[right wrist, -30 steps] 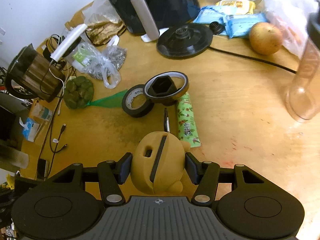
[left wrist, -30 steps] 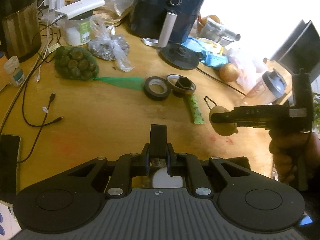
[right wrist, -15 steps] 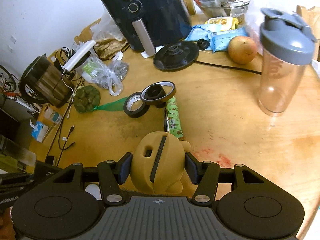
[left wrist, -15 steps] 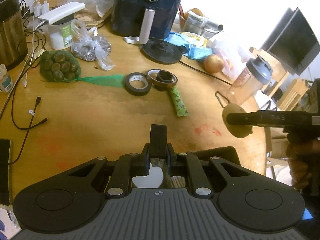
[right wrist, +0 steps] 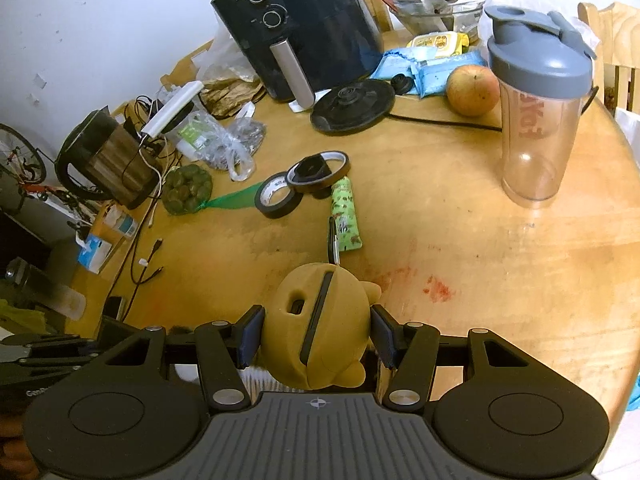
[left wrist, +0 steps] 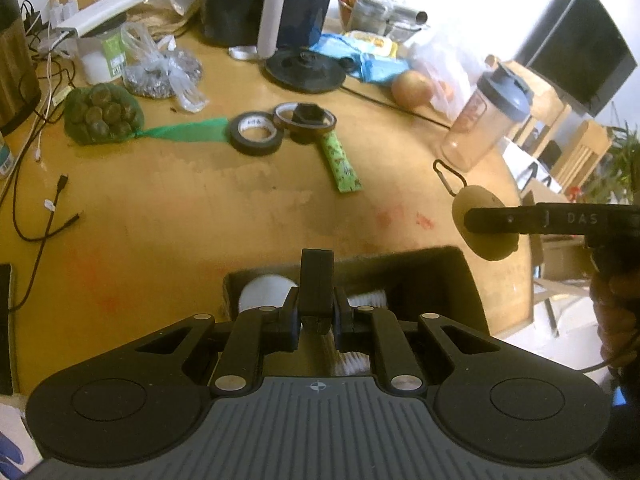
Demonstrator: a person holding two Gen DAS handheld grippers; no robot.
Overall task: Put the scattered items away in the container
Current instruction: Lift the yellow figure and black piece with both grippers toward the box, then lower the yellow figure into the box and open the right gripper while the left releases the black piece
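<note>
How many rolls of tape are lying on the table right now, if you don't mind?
2: a black roll mid-table, and an amber roll leaning on its right side. Clutter may hide others.

I note: air fryer [right wrist: 304, 32] at table back, kettle [right wrist: 104, 160] left, apple [right wrist: 472, 90] beside shaker bottle [right wrist: 536, 120].

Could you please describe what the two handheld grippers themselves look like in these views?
Both are matte black. The left gripper and right gripper each have a ribbed grey base with a crosshair mark, round side discs and silver pivot screws. The right has blue pads; its finger reads "DAS" from the side.
</note>
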